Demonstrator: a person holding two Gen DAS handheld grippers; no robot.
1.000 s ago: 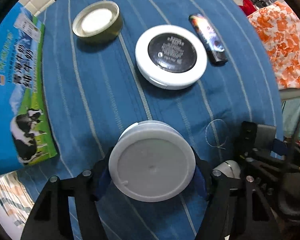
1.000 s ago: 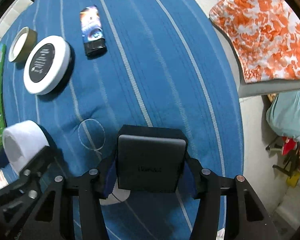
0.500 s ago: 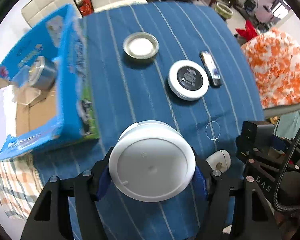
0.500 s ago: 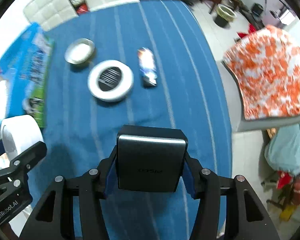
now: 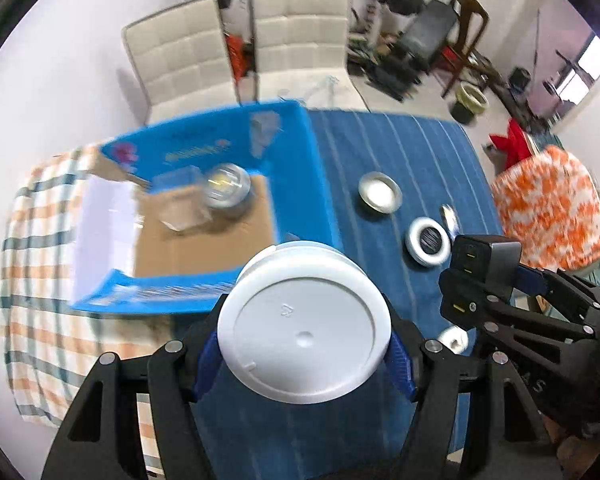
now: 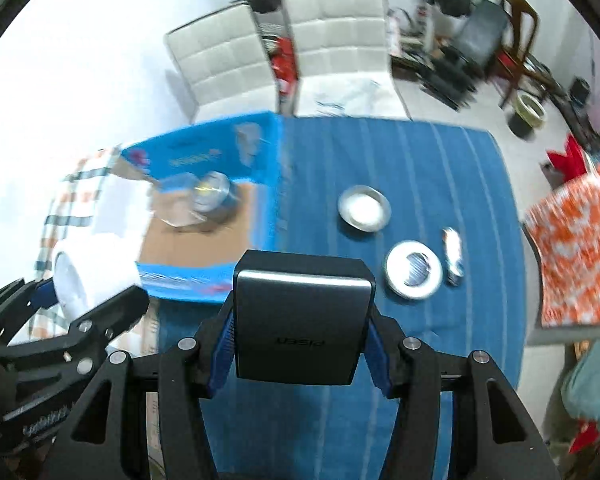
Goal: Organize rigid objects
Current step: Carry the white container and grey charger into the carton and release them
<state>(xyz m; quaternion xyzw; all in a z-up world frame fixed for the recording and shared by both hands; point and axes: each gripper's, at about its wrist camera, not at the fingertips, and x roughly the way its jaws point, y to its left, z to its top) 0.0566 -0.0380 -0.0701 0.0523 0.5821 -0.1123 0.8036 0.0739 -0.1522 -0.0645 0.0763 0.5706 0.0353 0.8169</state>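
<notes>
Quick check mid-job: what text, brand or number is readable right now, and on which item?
"PISEN", seen upside down: dark power bank in the right gripper.
"A S": partial letters on the right gripper body, left wrist view.
Blue carton: print blurred, unreadable.
Round compact label: too small.
White jar mould mark: unclear.

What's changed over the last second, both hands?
Both grippers rose well above the table; the open blue box came into view. Unchanged: left gripper clamps the white jar, right gripper the dark charger; tin, compact, lighter stay put.
</notes>
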